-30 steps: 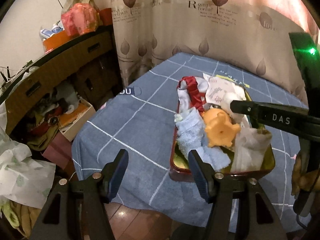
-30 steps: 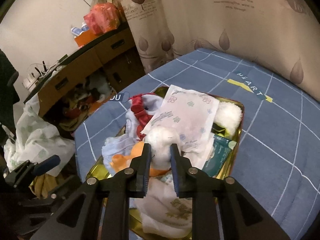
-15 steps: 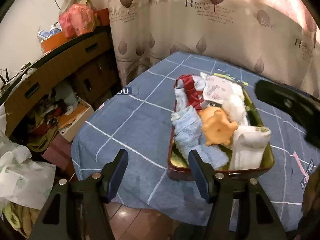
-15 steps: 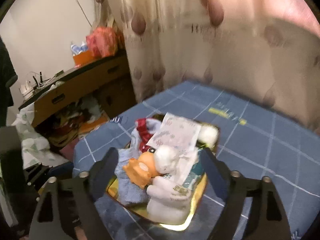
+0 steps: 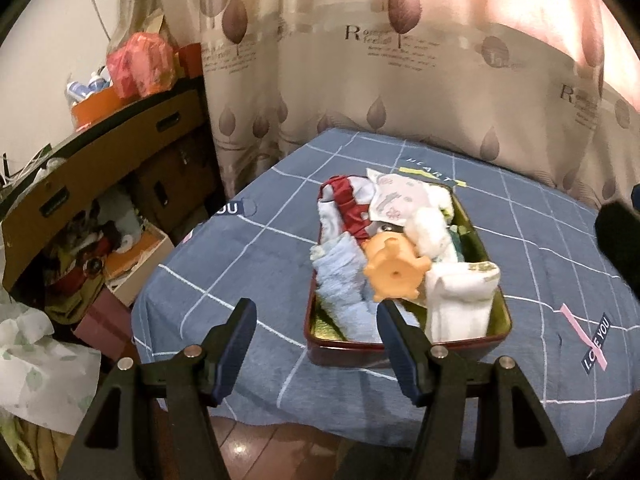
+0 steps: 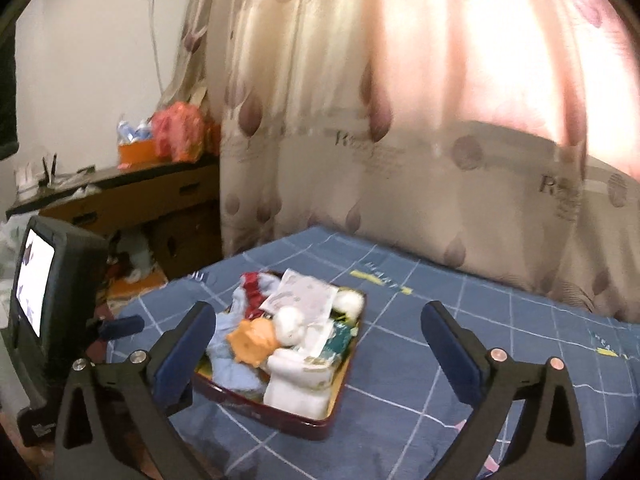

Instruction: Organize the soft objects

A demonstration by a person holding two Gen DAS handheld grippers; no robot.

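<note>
Blue checked cloth (image 5: 248,256) covered the worktop, where one red tin (image 5: 404,346) held one orange toy (image 5: 394,270), one blue towel (image 5: 344,280) and two white puffs (image 6: 290,320). The left gripper (image 5: 314,344) stood part open, empty. The right gripper (image 6: 318,348) had just been opening, wide, holding nothing. Only the right view showed a lit screen (image 6: 34,280).

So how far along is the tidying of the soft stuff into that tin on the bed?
Nearly done, it seems. The tin already holds the blue towel, orange toy, white ball and folded cloths. Nothing is in hand: the right gripper has just been opening, empty, and the left gripper is open too. No loose soft items show on the bedspread.
</note>
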